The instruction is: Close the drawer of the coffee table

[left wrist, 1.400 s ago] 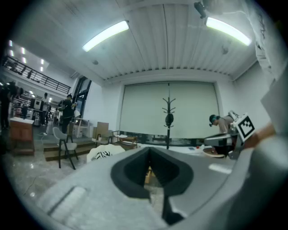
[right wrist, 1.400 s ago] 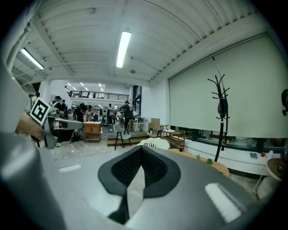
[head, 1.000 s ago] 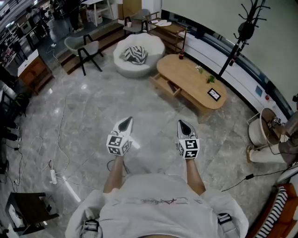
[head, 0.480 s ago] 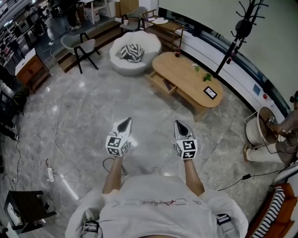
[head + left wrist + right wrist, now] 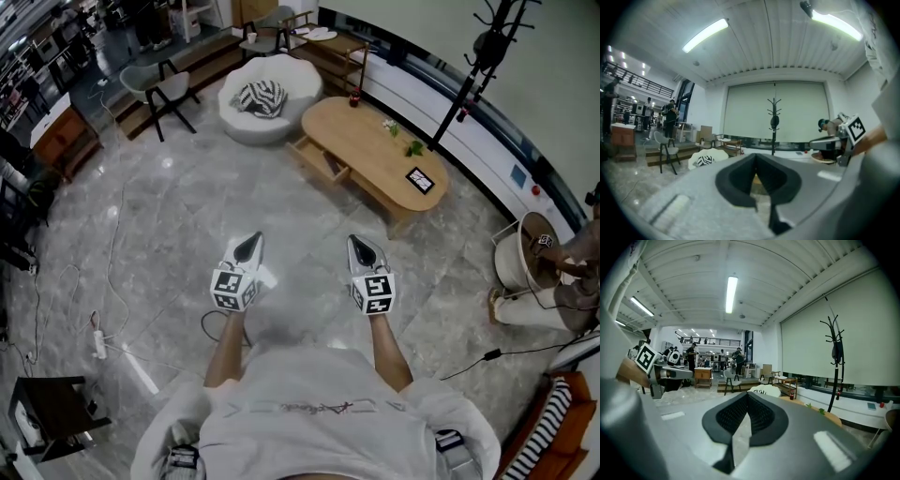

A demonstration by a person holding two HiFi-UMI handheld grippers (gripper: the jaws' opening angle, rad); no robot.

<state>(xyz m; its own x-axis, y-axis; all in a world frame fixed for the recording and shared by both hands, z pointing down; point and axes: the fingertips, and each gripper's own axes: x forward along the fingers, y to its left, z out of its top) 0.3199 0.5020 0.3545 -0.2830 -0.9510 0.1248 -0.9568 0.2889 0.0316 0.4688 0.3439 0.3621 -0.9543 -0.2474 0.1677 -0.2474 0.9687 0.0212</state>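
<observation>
At the far left of the head view a power strip (image 5: 98,346) and its white cable lie on the grey marble floor (image 5: 178,216), with a grey chair (image 5: 159,86) further back. The left gripper (image 5: 248,246) is held out level over bare floor, its marker cube nearest the person; in the left gripper view its jaws are pressed together at the tips with nothing between them. Beyond it stands a white armchair (image 5: 272,117) carrying a black-and-white striped cushion (image 5: 261,97). Just right of the armchair is the coffee table (image 5: 361,131) - a long oval of light wood, well apart from both grippers - and its drawer (image 5: 320,161) is pulled out from the near side at the end closest to the armchair. On the worktop sit a small green plant (image 5: 413,148) and a dark framed card (image 5: 419,180). The right gripper (image 5: 364,251) is beside the left at about the same height, and its own view shows its jaws also closed on each other - empty. A black coat stand (image 5: 473,66) rises behind the table, and a seated person's legs (image 5: 530,309) show at the right edge.
</observation>
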